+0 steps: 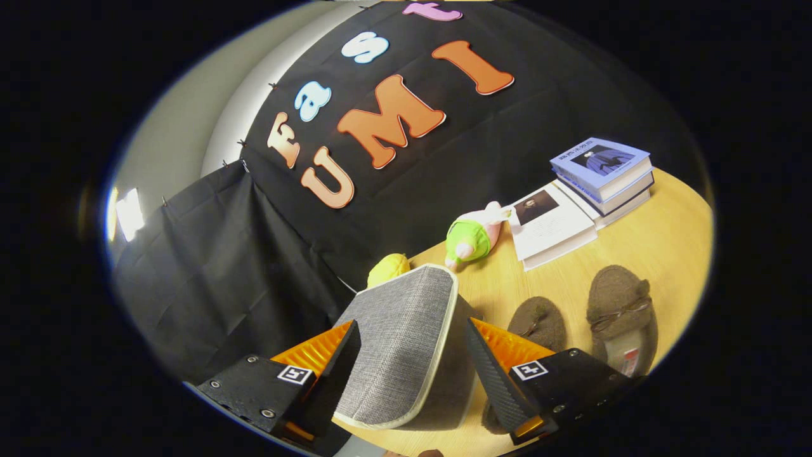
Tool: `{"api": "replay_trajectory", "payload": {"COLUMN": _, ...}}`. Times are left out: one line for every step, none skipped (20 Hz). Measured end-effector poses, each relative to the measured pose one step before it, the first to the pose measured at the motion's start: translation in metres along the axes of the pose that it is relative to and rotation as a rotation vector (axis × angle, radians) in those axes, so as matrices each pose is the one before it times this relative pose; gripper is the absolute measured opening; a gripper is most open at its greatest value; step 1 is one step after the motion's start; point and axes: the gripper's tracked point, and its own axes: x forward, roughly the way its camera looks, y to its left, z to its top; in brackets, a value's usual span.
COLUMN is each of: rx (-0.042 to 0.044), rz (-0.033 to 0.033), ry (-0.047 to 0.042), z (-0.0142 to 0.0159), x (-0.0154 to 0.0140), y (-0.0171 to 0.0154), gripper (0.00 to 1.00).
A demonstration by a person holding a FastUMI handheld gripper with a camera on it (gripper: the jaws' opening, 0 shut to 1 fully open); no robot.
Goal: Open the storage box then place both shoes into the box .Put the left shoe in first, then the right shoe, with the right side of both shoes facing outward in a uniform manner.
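Between the spread fingers of the gripper [412, 368], unclamped, the grey woven fabric storage box [399, 343] with cream trim is seen; two brown felt slippers [593, 320] lie beyond the right finger on the wooden table [672, 247].

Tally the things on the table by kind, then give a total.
Storage box, between the open gripper fingers: 1
Shoes: 2
Soft toys: 2
Books, closed, stacked: 3
Open book: 1
Total: 9
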Motion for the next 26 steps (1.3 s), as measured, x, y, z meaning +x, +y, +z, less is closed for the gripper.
{"api": "replay_trajectory", "payload": {"rx": 0.00586, "rz": -0.00157, "ry": 0.00953, "z": -0.00291, "x": 0.00429, "y": -0.00246, "gripper": 0.98}}
{"api": "replay_trajectory", "payload": {"rx": 0.00872, "rz": 0.00028, "ry": 0.01033, "z": -0.00392, "x": 0.00532, "y": -0.00227, "gripper": 0.98}}
{"api": "replay_trajectory", "payload": {"rx": 0.01459, "rz": 0.00199, "ry": 0.01183, "z": -0.00400, "x": 0.00448, "y": -0.00089, "gripper": 0.98}}
{"api": "replay_trajectory", "payload": {"rx": 0.01689, "rz": 0.00859, "ry": 0.01461, "z": -0.00577, "x": 0.00297, "y": 0.00115, "gripper": 0.98}}
{"api": "replay_trajectory", "payload": {"rx": 0.02015, "rz": 0.00868, "ry": 0.01619, "z": -0.00530, "x": 0.00291, "y": 0.00010, "gripper": 0.98}}
{"api": "replay_trajectory", "payload": {"rx": 0.01803, "rz": 0.01078, "ry": 0.01303, "z": -0.00402, "x": 0.00335, "y": -0.00010, "gripper": 0.98}}
{"api": "replay_trajectory", "payload": {"rx": 0.02030, "rz": 0.01101, "ry": 0.01574, "z": -0.00426, "x": 0.00406, "y": 0.00108, "gripper": 0.98}}
{"api": "replay_trajectory", "payload": {"rx": 0.02154, "rz": 0.01200, "ry": 0.01470, "z": -0.00582, "x": 0.00568, "y": 0.00063, "gripper": 0.98}}
{"api": "replay_trajectory", "payload": {"rx": 0.02268, "rz": 0.01062, "ry": 0.01523, "z": -0.00450, "x": 0.00511, "y": 0.00016, "gripper": 0.98}}
{"api": "replay_trajectory", "payload": {"rx": 0.02296, "rz": 0.00776, "ry": 0.01592, "z": -0.00448, "x": 0.00368, "y": 0.00047, "gripper": 0.98}}
{"api": "replay_trajectory", "payload": {"rx": 0.02159, "rz": 0.01065, "ry": 0.01312, "z": -0.00428, "x": 0.00325, "y": 0.00052, "gripper": 0.98}}
{"api": "replay_trajectory", "payload": {"rx": 0.02787, "rz": 0.01881, "ry": 0.00433, "z": -0.00178, "x": 0.00081, "y": 0.00175, "gripper": 0.98}}
{"api": "replay_trajectory", "payload": {"rx": 0.03009, "rz": 0.02056, "ry": 0.00258, "z": -0.00105, "x": 0.00177, "y": 0.00291, "gripper": 0.98}}
{"api": "replay_trajectory", "payload": {"rx": 0.02675, "rz": 0.01301, "ry": -0.00757, "z": 0.00160, "x": -0.00224, "y": 0.00216, "gripper": 0.97}}
{"api": "replay_trajectory", "payload": {"rx": 0.01967, "rz": 0.01524, "ry": -0.01486, "z": 0.00448, "x": 0.00060, "y": 0.00169, "gripper": 0.95}}
{"api": "replay_trajectory", "payload": {"rx": 0.01159, "rz": -0.00080, "ry": -0.01715, "z": 0.00430, "x": -0.00302, "y": 0.00014, "gripper": 0.87}}
{"api": "replay_trajectory", "payload": {"rx": 0.00618, "rz": 0.00162, "ry": -0.02156, "z": 0.00608, "x": -0.00301, "y": -0.00002, "gripper": 0.82}}
{"api": "replay_trajectory", "payload": {"rx": 0.01008, "rz": 0.01059, "ry": -0.01771, "z": 0.00449, "x": -0.00267, "y": 0.00230, "gripper": 0.73}}
{"api": "replay_trajectory", "payload": {"rx": 0.01451, "rz": 0.01680, "ry": -0.01366, "z": 0.00460, "x": -0.00300, "y": 0.00345, "gripper": 0.68}}
{"api": "replay_trajectory", "payload": {"rx": 0.01903, "rz": 0.00760, "ry": -0.01895, "z": 0.00484, "x": -0.00355, "y": 0.00331, "gripper": 0.58}}
{"api": "replay_trajectory", "payload": {"rx": 0.01396, "rz": -0.00321, "ry": -0.01778, "z": 0.00619, "x": -0.00207, "y": 0.00149, "gripper": 0.49}}
{"api": "replay_trajectory", "payload": {"rx": -0.00068, "rz": -0.01095, "ry": -0.01256, "z": 0.00253, "x": -0.00036, "y": 0.00084, "gripper": 0.34}}
{"api": "replay_trajectory", "payload": {"rx": -0.00957, "rz": -0.01812, "ry": -0.00646, "z": 0.00137, "x": -0.00079, "y": 0.00135, "gripper": 0.28}}
{"api": "replay_trajectory", "payload": {"rx": -0.00620, "rz": -0.00921, "ry": -0.00608, "z": 0.00066, "x": 0.00002, "y": 0.00390, "gripper": 0.16}}
{"api": "replay_trajectory", "payload": {"rx": -0.00174, "rz": 0.00171, "ry": -0.00923, "z": 0.00209, "x": -0.00021, "y": 0.00690, "gripper": 0.12}}
{"api": "replay_trajectory", "payload": {"rx": -0.00167, "rz": 0.01169, "ry": -0.01072, "z": 0.00220, "x": -0.00115, "y": 0.01145, "gripper": 0.08}}
